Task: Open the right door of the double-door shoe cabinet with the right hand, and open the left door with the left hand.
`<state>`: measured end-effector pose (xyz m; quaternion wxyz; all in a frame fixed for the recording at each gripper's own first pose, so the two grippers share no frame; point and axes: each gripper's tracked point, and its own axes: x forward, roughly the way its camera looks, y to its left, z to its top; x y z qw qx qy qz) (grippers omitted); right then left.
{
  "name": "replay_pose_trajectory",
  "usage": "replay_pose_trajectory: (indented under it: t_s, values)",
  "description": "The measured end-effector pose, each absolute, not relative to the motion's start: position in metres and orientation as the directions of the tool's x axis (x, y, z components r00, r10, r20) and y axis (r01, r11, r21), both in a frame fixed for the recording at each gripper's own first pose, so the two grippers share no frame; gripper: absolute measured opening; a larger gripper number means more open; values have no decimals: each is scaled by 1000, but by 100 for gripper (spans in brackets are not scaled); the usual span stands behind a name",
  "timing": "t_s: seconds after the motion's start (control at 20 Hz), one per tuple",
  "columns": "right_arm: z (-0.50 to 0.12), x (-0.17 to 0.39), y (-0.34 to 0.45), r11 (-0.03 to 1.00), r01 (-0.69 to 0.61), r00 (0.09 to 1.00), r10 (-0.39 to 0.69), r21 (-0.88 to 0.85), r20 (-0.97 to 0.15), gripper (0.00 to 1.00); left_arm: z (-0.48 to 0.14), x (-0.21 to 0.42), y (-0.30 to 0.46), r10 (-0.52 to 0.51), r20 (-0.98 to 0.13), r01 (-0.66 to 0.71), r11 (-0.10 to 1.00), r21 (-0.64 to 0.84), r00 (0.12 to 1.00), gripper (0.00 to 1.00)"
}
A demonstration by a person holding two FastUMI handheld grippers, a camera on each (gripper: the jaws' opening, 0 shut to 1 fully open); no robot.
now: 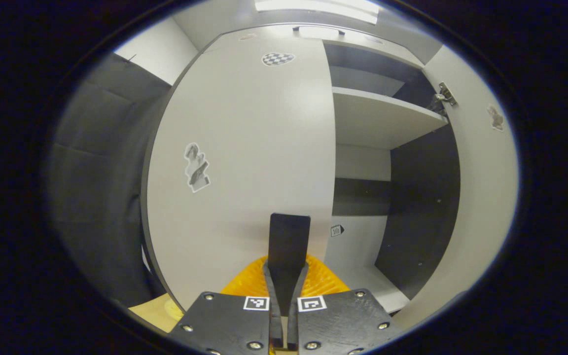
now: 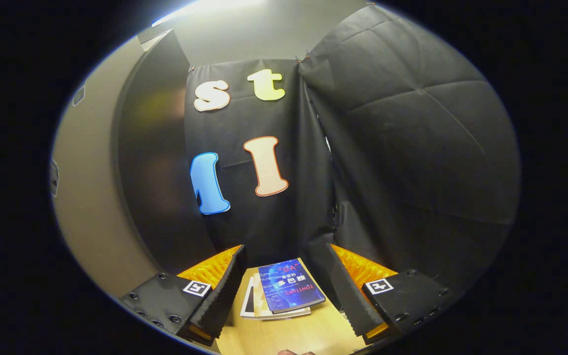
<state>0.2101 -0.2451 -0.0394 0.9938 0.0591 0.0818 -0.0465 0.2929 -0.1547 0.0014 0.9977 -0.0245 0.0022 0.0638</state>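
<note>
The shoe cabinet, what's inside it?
Through the open right door, bare shelves show, no shoes. The closed left door hides the other half.

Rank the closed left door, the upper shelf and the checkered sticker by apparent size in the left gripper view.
1. Closed left door, largest.
2. Upper shelf.
3. Checkered sticker, smallest.
The shelf sits deeper than the door, so its true size is unsure.

Closed left door [image 1: 244, 162] beside open compartment [image 1: 387, 197]

Pale grey left door [image 1: 244, 162] — checkered sticker [image 1: 277, 58] up top — blue-covered book [image 2: 290, 286] on light wood floor [image 2: 284, 335].
</note>
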Motion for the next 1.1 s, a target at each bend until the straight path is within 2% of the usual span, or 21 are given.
replay_pose_trajectory:
  t_s: [0.25,0.3,0.35,0.45,0.5,0.55,0.7,0.75,0.8,0.95,1.0,1.1]
  values:
    - [-38,178,-253,986,142,976,-124,91,-176,92,1,288,-152,102,1,-101,993,-63,995,6]
    - [-35,170,-256,983,163,976,-148,82,-161,98,1,288,-151,91,3,-91,994,-64,996,6]
    - [-28,162,-259,980,183,975,-169,84,-144,98,1,286,-150,79,7,-79,995,-60,997,6]
    - [-18,148,-256,971,210,973,-197,112,-120,98,1,282,-148,52,11,-51,997,-63,999,6]
    - [-15,138,-251,967,221,972,-208,127,-112,92,1,280,-146,36,8,-35,997,-69,999,6]
    - [-12,129,-245,963,229,971,-215,140,-104,98,0,277,-144,19,7,-18,997,-73,1000,6]
    - [-12,97,-226,955,264,963,-253,136,-97,98,1,269,-140,-61,15,62,994,-84,998,6]
    - [-12,86,-221,949,283,957,-271,137,-100,92,1,266,-139,-86,9,87,992,-94,996,6]
    - [-13,75,-212,945,293,955,-280,145,-102,98,1,260,-137,-106,6,106,990,-96,994,6]
    - [-19,47,-183,942,303,951,-289,142,-113,98,0,240,-128,-148,15,149,984,-95,989,6]
    - [-23,38,-176,943,306,949,-291,132,-123,92,0,236,-125,-161,15,162,982,-99,987,6]
    - [-19,24,-163,944,307,948,-294,119,-120,92,1,228,-118,-187,25,189,977,-102,982,6]
